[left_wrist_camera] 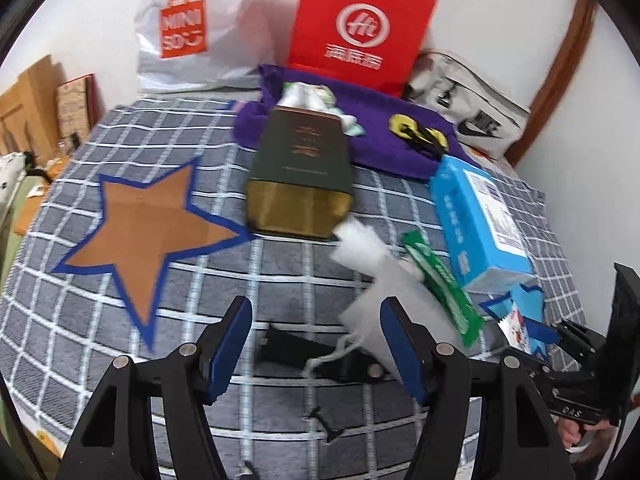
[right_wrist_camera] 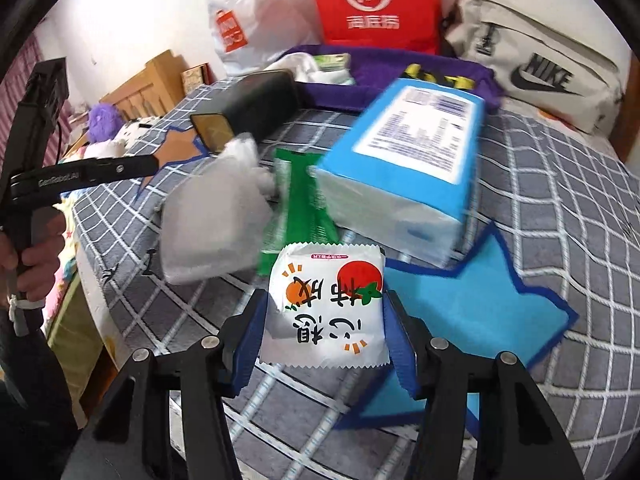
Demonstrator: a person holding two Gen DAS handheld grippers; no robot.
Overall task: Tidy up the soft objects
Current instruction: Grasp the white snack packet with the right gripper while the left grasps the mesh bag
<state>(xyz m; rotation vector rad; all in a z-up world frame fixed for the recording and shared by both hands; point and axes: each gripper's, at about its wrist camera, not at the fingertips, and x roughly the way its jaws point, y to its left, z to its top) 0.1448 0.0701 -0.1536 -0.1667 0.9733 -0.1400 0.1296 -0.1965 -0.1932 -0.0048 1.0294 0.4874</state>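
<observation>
My right gripper (right_wrist_camera: 325, 300) is shut on a white snack packet (right_wrist_camera: 328, 320) printed with a tomato and an orange. Its blue pads (right_wrist_camera: 250, 332) press both sides of the packet, just above a blue felt star (right_wrist_camera: 480, 304). My left gripper (left_wrist_camera: 316, 308) stands open over the checked cloth with nothing between its fingers. A white drawstring pouch (left_wrist_camera: 362, 312) lies just beyond its right finger. Beside the pouch are a green sachet (left_wrist_camera: 444, 284) and a blue tissue pack (left_wrist_camera: 480, 216). An orange felt star (left_wrist_camera: 148, 224) lies to the left.
A dark green and gold box (left_wrist_camera: 300, 176) lies mid-bed. Behind it a purple towel (left_wrist_camera: 372, 148) carries small items. A red paper bag (left_wrist_camera: 356, 28), a white shopping bag (left_wrist_camera: 192, 32) and a grey Nike bag (right_wrist_camera: 536, 64) line the wall. The bed's edge drops off at left.
</observation>
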